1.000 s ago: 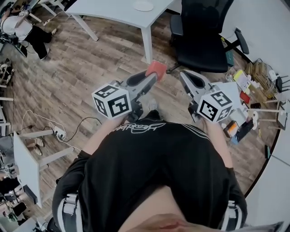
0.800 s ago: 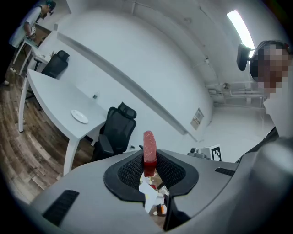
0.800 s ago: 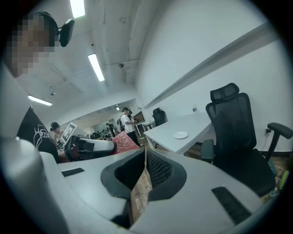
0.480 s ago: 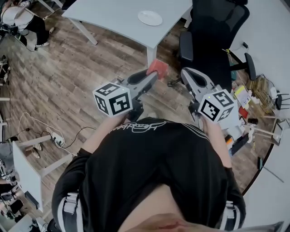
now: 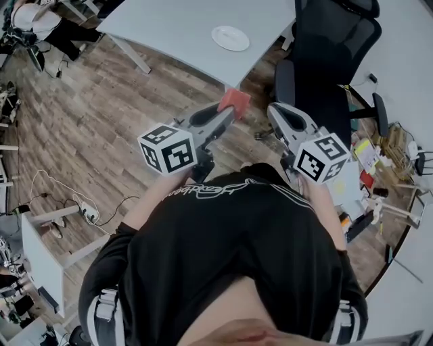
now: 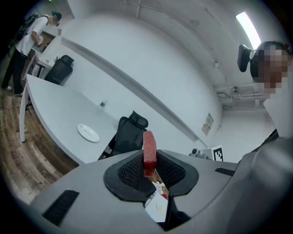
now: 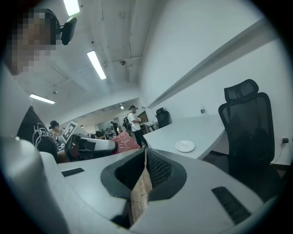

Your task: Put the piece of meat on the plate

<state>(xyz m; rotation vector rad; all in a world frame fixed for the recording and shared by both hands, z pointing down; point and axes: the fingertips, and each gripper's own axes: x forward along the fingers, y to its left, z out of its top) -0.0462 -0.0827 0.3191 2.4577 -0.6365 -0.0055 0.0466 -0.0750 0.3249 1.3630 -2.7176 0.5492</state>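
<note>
A flat red piece of meat (image 5: 235,103) stands on edge between the jaws of my left gripper (image 5: 229,112), which is shut on it and held level in front of the person's body. In the left gripper view the meat (image 6: 149,148) sticks up above the black pads. The white plate (image 5: 230,38) lies bare on the grey table (image 5: 169,27) ahead, well beyond both grippers; the plate (image 6: 88,133) also shows at the left of that view. My right gripper (image 5: 274,112) is beside the left one, jaws together, holding nothing. The right gripper view shows the plate (image 7: 185,146) far off.
A black office chair (image 5: 331,61) stands right of the table corner, close to the right gripper's side. Wood floor lies between me and the table. Cables and a power strip (image 5: 84,199) lie at the left, clutter (image 5: 379,155) at the right. A person (image 5: 40,20) sits far left.
The table, plate and chair have slid down and nearer in the head view as the person walked toward them. Both grippers kept their pose, the meat still held.
</note>
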